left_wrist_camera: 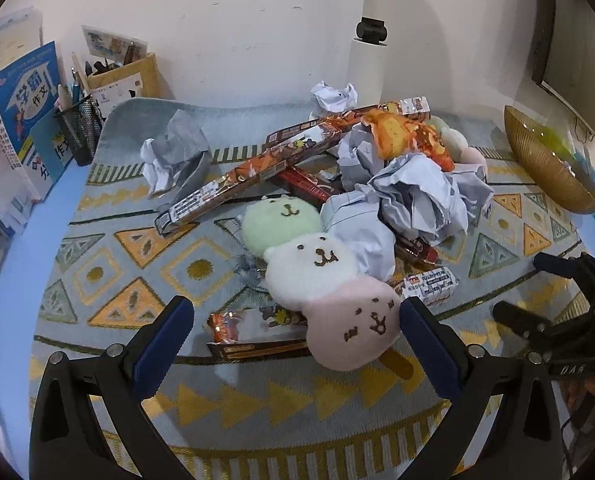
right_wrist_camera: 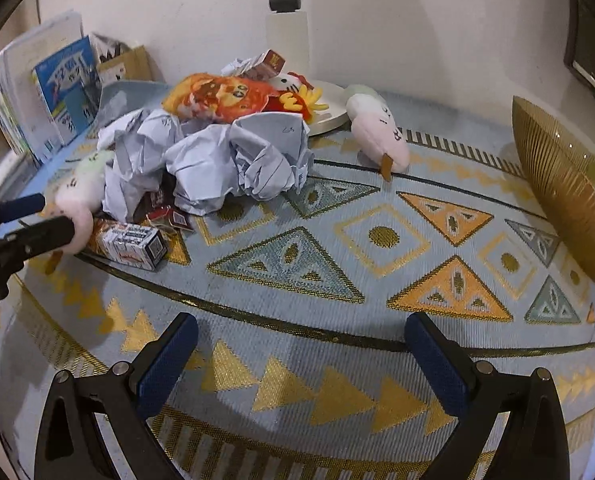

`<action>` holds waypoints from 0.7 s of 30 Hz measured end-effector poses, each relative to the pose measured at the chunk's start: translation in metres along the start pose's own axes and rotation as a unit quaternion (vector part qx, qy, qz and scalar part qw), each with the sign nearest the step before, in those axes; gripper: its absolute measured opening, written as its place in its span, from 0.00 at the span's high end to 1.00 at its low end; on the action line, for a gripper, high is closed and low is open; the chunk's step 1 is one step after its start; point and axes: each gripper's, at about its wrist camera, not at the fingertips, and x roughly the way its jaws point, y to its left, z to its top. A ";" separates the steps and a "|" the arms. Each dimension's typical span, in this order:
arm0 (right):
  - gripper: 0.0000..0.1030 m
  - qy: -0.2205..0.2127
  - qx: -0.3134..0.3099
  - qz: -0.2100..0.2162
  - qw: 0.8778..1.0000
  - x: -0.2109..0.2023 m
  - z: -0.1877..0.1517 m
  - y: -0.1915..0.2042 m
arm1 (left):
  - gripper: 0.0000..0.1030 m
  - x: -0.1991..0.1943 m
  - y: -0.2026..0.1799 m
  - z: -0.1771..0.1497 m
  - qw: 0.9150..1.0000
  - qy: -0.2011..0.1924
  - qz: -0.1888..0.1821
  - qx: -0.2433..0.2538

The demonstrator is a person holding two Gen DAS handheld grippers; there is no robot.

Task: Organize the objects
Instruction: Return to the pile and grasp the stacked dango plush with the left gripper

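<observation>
A plush skewer of green, white and pink faces (left_wrist_camera: 317, 264) lies on the patterned mat (left_wrist_camera: 257, 400), its pink end between my open left gripper's (left_wrist_camera: 293, 332) fingers. Crumpled papers (left_wrist_camera: 417, 196), long snack boxes (left_wrist_camera: 253, 168) and an orange plush (left_wrist_camera: 409, 136) pile up behind it. A flat box (left_wrist_camera: 253, 332) lies under the pink end. My right gripper (right_wrist_camera: 301, 356) is open and empty over bare mat (right_wrist_camera: 337, 360). A second plush skewer (right_wrist_camera: 377, 128) lies beyond it, right of the paper pile (right_wrist_camera: 217, 160). The left gripper (right_wrist_camera: 45, 216) shows at the right view's left edge.
A gold ribbed bowl (left_wrist_camera: 545, 160) leans at the right; it also shows in the right wrist view (right_wrist_camera: 557, 192). Books (left_wrist_camera: 21, 120) and a mesh pen holder (left_wrist_camera: 79, 124) stand at the back left. A white lamp post (right_wrist_camera: 287, 36) with a round base stands at the back wall.
</observation>
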 end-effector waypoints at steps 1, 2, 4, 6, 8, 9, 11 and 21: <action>0.00 0.000 -0.001 -0.001 1.000 0.000 0.000 0.000 | 0.00 0.002 0.000 0.001 1.000 0.000 -0.001 -0.001; 0.00 0.000 -0.001 -0.001 1.000 0.000 0.000 0.000 | 0.00 0.003 0.000 0.001 1.000 0.001 -0.002 -0.003; 0.00 0.000 -0.001 -0.001 1.000 -0.001 -0.001 0.000 | 0.00 0.004 0.000 0.002 1.000 -0.001 -0.004 -0.007; 0.00 0.000 -0.001 -0.001 1.000 -0.001 -0.001 -0.001 | 0.01 0.004 0.001 0.003 1.000 -0.003 -0.003 -0.011; 0.00 0.000 -0.001 -0.001 1.000 -0.001 -0.001 -0.001 | 0.01 0.002 0.001 0.006 1.000 -0.008 0.002 -0.014; 0.00 0.000 -0.002 -0.001 1.000 -0.001 -0.001 -0.001 | 0.01 0.001 0.002 0.007 1.000 -0.012 0.004 -0.016; 0.00 0.000 -0.002 -0.001 1.000 -0.001 -0.001 -0.001 | 0.01 -0.001 0.003 0.010 1.000 -0.019 0.003 -0.022; 0.00 0.000 -0.003 -0.001 1.000 -0.001 -0.001 0.000 | 0.00 0.016 0.018 0.001 0.999 0.006 -0.013 -0.039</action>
